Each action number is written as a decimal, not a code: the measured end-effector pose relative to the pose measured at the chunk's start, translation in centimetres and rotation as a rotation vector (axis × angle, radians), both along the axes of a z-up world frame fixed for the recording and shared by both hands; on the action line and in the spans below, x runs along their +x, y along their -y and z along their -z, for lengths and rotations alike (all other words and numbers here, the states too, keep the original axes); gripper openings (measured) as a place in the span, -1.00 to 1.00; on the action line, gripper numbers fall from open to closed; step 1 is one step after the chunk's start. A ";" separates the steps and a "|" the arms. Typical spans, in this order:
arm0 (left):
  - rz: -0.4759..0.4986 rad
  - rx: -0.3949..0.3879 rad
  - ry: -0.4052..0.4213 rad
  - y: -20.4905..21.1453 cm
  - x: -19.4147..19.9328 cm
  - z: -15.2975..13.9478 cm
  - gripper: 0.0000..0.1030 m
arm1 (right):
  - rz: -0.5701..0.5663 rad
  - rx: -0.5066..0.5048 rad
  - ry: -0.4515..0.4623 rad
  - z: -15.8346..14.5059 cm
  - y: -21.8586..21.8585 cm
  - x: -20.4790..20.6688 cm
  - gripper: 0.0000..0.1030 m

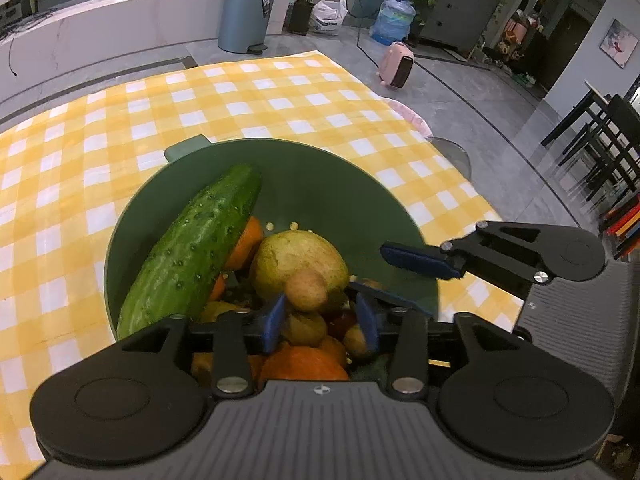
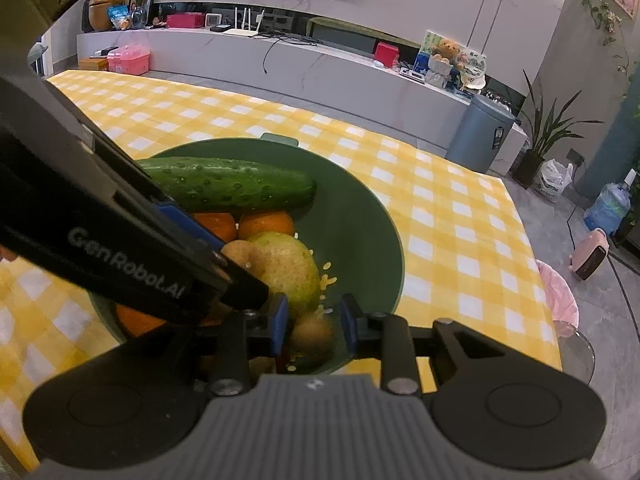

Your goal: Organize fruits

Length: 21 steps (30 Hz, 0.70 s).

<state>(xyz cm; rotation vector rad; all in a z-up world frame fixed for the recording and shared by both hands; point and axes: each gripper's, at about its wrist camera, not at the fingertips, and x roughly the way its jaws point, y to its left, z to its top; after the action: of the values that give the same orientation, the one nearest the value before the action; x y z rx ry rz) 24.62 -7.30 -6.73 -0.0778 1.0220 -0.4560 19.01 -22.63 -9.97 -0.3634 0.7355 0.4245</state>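
Both wrist views close, angled down, sharing green bowl (image 1: pixel 360 184)

Black tool (image 1: pixel 322 316) arms, blue pads (image 1: pixel 273 322) (silver screws), ribbed grey body.

Light: soft, even indoor light, slightly dim with a cool cast.
Shadows: faint, diffuse under the bowl (image 1: pixel 360 184).
Glare: small highlights on the cucumber (image 1: pixel 196 252) (wet-looking skin).
Distortion: strong fisheye bending toward 3 and 9 o'clock; corners black.
Focus: nearest fruit at 6 o'clock blurred.
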 end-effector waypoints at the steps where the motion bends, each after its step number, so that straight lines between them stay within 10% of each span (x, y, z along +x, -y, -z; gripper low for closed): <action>1: 0.002 0.001 -0.001 0.0 -0.2 -0.2 -0.04 | 0.000 -0.005 0.000 -0.2 0.0 -0.1 -0.38; 21: -0.116 -0.013 0.245 -4.0 -10.0 -9.7 0.18 | 0.086 0.090 0.107 -10.4 0.6 -6.0 0.66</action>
<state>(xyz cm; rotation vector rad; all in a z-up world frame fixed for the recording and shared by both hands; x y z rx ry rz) 14.65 -3.35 2.98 -0.0898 0.7691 -0.3569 12.96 -23.27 0.46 -0.2668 0.6230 0.3528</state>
